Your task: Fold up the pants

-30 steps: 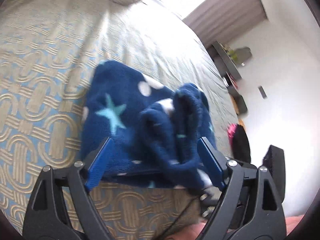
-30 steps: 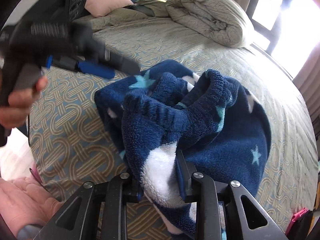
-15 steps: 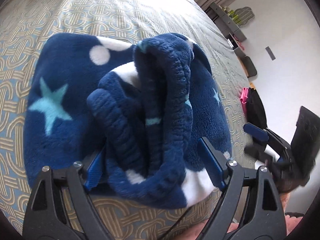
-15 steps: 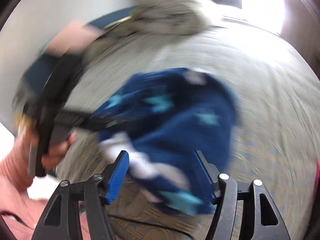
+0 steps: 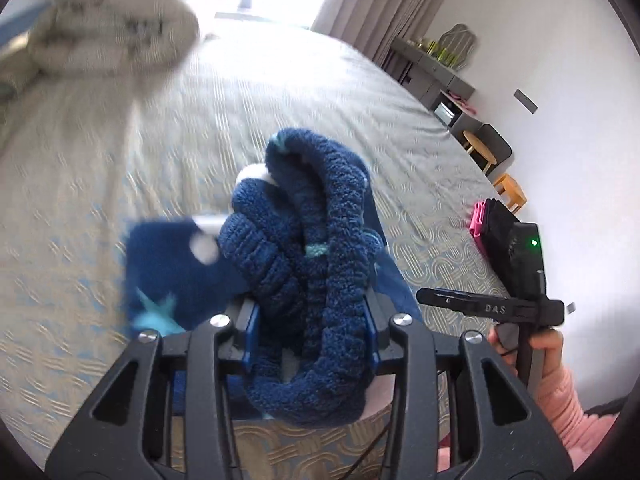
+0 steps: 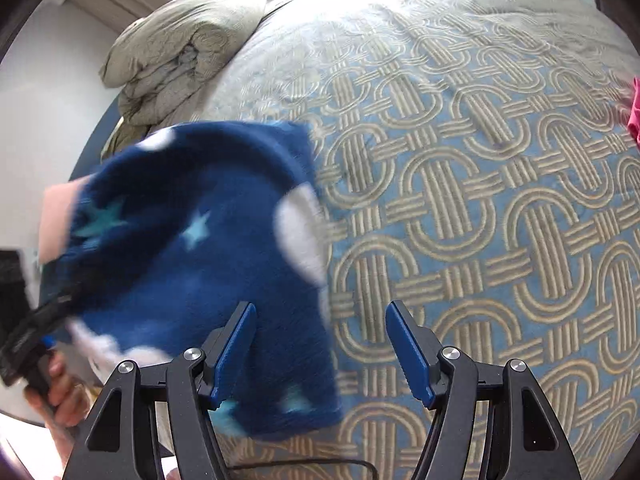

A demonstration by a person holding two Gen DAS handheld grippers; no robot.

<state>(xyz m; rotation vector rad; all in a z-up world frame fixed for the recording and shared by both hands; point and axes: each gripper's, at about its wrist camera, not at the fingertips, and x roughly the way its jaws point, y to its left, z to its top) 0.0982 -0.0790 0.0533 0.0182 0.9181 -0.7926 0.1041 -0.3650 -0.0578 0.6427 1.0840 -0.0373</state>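
The left gripper (image 5: 310, 334) is pinched on a bunched, ribbed fold of the navy fleece pants with pale stars and white dots (image 5: 320, 248), which rise from between its blue pads and hang above the bed's blue-and-beige patterned cover (image 6: 480, 208). The right gripper (image 6: 322, 354) has its fingers spread with nothing between them; the pants (image 6: 192, 264) hang blurred to its left, just beside the left finger. A rolled beige duvet (image 6: 180, 48) lies at the far left of the bed.

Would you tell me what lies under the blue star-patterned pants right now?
Around the pants, the patterned bedspread shows, so it presumably continues beneath. The left gripper clamps the bunched waistband and lifts it. Whatever sits directly under the fabric is covered.
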